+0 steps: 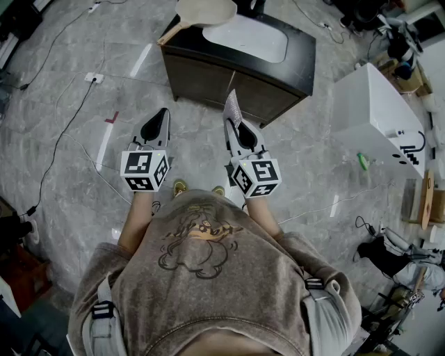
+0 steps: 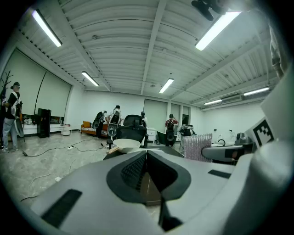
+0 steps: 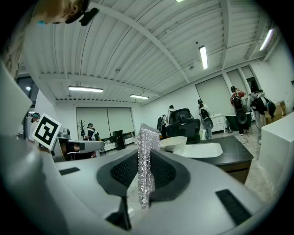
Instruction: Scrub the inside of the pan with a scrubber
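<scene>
The person stands facing a black counter (image 1: 300,64) and holds both grippers out nearly level, side by side and short of its near edge. The left gripper (image 1: 162,115) has its jaws pressed fully together with nothing between them; its own view shows the dark pads meeting in a single seam (image 2: 146,158). The right gripper (image 1: 235,125) is clamped on a thin, glittery silver scrubber (image 1: 232,106), which stands upright between the pads and rises above them in the right gripper view (image 3: 146,156). The pan (image 1: 206,10), pale cream with a wooden handle, sits at the counter's far left corner, the handle pointing toward the left edge. Neither gripper touches it, and the scrubber is well apart from it. A white sink basin (image 1: 254,39) is set into the counter top just to the right of the pan. Cables trail across the grey floor (image 1: 62,125) to the left of the counter.
</scene>
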The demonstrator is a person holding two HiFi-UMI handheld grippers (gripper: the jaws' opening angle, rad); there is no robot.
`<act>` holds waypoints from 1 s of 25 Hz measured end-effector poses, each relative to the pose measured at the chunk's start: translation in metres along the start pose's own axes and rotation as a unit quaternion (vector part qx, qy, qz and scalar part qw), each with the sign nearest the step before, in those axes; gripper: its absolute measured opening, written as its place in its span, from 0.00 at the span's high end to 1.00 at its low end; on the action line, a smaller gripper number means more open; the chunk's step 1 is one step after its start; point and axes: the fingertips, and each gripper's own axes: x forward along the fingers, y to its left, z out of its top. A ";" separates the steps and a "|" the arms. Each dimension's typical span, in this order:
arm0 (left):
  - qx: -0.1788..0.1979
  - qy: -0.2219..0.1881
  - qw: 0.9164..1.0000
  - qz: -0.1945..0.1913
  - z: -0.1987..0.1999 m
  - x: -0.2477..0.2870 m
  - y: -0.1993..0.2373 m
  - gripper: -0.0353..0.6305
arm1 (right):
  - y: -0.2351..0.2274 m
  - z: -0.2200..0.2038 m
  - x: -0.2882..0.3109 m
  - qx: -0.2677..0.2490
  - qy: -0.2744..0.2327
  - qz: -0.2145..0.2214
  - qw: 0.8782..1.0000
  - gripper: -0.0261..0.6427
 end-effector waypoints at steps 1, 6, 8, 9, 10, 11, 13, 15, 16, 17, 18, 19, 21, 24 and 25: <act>0.000 0.000 1.000 -0.001 0.000 0.002 0.000 0.92 | -0.001 -0.001 0.001 -0.001 0.000 -0.001 1.000 0.84; -0.002 0.003 1.000 -0.005 -0.001 0.005 0.010 0.92 | 0.006 -0.003 0.011 0.005 -0.002 0.004 1.000 0.84; -0.003 0.006 1.000 -0.009 -0.002 0.006 0.016 0.92 | 0.011 -0.003 0.016 0.005 -0.002 0.004 1.000 0.84; -0.004 0.008 1.000 -0.012 -0.003 0.006 0.019 0.92 | 0.013 -0.004 0.018 0.005 0.000 0.003 1.000 0.84; -0.003 0.009 1.000 -0.015 -0.004 0.006 0.022 0.92 | 0.016 -0.005 0.019 0.004 0.000 0.002 1.000 0.84; -0.002 0.010 1.000 -0.018 -0.006 0.006 0.025 0.92 | 0.018 -0.007 0.020 0.004 0.000 0.000 1.000 0.84; 0.001 0.013 1.000 -0.024 -0.010 0.007 0.031 0.92 | 0.023 -0.009 0.020 0.006 -0.004 -0.003 1.000 0.84; 0.001 0.015 0.999 -0.030 -0.011 0.009 0.040 0.92 | 0.027 -0.010 0.022 0.006 -0.010 -0.009 1.000 0.84; 0.002 0.015 0.999 -0.034 -0.011 0.011 0.044 0.92 | 0.028 -0.011 0.023 0.006 -0.012 -0.014 1.000 0.84; 0.003 0.015 0.999 -0.039 -0.011 0.012 0.048 0.92 | 0.030 -0.011 0.024 0.006 -0.015 -0.021 1.000 0.84; 0.005 0.016 0.999 -0.044 -0.011 0.013 0.052 0.92 | 0.030 -0.013 0.025 0.008 -0.017 -0.028 0.999 0.84; 0.007 0.017 0.999 -0.048 -0.011 0.015 0.055 0.92 | 0.030 -0.014 0.026 0.011 -0.019 -0.036 0.999 0.84; 0.009 0.019 0.998 -0.053 -0.011 0.017 0.060 0.92 | 0.031 -0.015 0.026 0.014 -0.019 -0.047 0.999 0.84; 0.010 0.020 0.998 -0.059 -0.009 0.023 0.068 0.92 | 0.030 -0.014 0.032 0.013 -0.019 -0.055 0.998 0.84; 0.010 0.020 0.998 -0.060 -0.009 0.027 0.071 0.92 | 0.029 -0.015 0.035 0.014 -0.019 -0.058 0.998 0.84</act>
